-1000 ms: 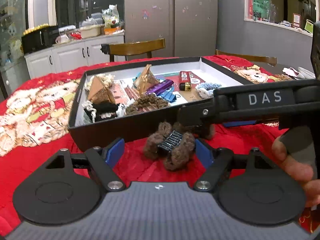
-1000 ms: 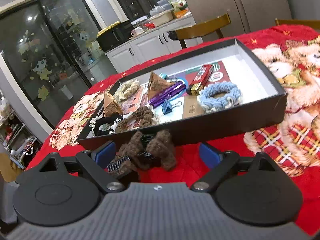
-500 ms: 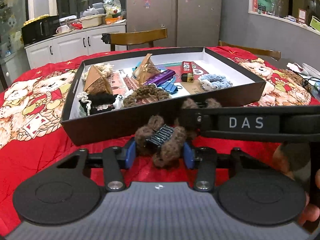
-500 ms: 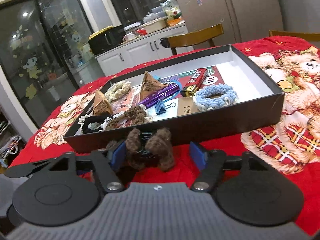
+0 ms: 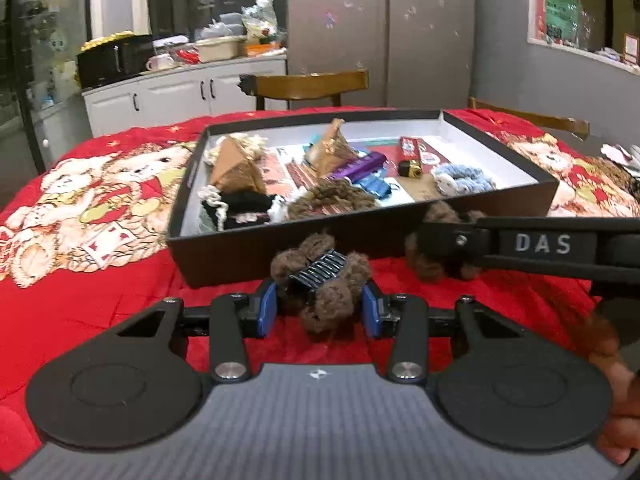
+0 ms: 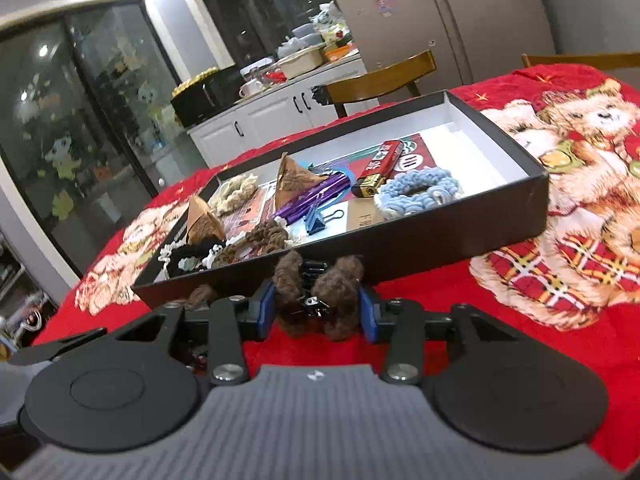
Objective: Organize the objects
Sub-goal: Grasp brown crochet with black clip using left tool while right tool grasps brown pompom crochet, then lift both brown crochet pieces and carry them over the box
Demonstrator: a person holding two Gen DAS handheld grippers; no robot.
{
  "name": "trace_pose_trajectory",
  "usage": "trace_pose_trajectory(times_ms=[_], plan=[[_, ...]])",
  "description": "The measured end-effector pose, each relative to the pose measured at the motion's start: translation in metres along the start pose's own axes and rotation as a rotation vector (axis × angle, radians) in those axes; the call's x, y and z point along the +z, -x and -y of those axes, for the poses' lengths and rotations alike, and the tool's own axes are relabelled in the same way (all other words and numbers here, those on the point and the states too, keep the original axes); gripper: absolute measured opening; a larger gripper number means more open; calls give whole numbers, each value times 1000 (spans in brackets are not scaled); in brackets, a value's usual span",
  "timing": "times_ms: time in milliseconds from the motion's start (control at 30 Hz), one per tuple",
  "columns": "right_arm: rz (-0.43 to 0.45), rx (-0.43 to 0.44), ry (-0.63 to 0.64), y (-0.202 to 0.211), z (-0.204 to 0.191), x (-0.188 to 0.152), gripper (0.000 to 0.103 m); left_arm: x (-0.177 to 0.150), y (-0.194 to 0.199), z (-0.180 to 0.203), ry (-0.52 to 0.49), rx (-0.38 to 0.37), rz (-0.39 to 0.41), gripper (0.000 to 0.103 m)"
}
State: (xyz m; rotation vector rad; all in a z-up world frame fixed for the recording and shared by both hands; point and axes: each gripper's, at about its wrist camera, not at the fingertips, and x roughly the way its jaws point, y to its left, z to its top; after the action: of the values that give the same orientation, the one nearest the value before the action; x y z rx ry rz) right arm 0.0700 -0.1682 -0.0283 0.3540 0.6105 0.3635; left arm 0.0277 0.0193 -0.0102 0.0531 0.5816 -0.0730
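Observation:
Two brown fuzzy hair claws lie on the red tablecloth just in front of a black box (image 5: pixel 500 204). My left gripper (image 5: pixel 318 312) has its jaws closing, and both blue pads touch the sides of one hair claw (image 5: pixel 320 276). In the left wrist view the other hair claw (image 5: pixel 436 216) is half hidden behind the right gripper's black side. My right gripper (image 6: pixel 316 312) has its jaws closing too, with its pads pressing on that second hair claw (image 6: pixel 340 280). Both claws still rest on the cloth.
The black box (image 6: pixel 460 240) holds a blue crochet scrunchie (image 6: pixel 420 188), a red lighter (image 6: pixel 378 168), a purple tube (image 6: pixel 316 196), a blue binder clip (image 6: pixel 318 222), paper packets and dark scrunchies. Wooden chairs (image 5: pixel 308 82) stand behind the table. A hand (image 5: pixel 616 412) holds the right gripper.
Both grippers' jaws have come in from wide apart until the pads touch the fuzzy hair claws. Neither claw has left the cloth, and both views have tilted slightly.

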Motion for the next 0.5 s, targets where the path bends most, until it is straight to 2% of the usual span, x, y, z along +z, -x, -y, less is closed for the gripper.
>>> trace_pose_trajectory(times_ms=[167,333,500], plan=[[-1,44,-65,3,4,3,46,-1,9,1,-11,16,49,48],[24,81,-77,12,1,10,46,0,20,3,-17,36,128,48],[52,98,-81,19,-3,18,46,1,22,4,-13,53,143,48]])
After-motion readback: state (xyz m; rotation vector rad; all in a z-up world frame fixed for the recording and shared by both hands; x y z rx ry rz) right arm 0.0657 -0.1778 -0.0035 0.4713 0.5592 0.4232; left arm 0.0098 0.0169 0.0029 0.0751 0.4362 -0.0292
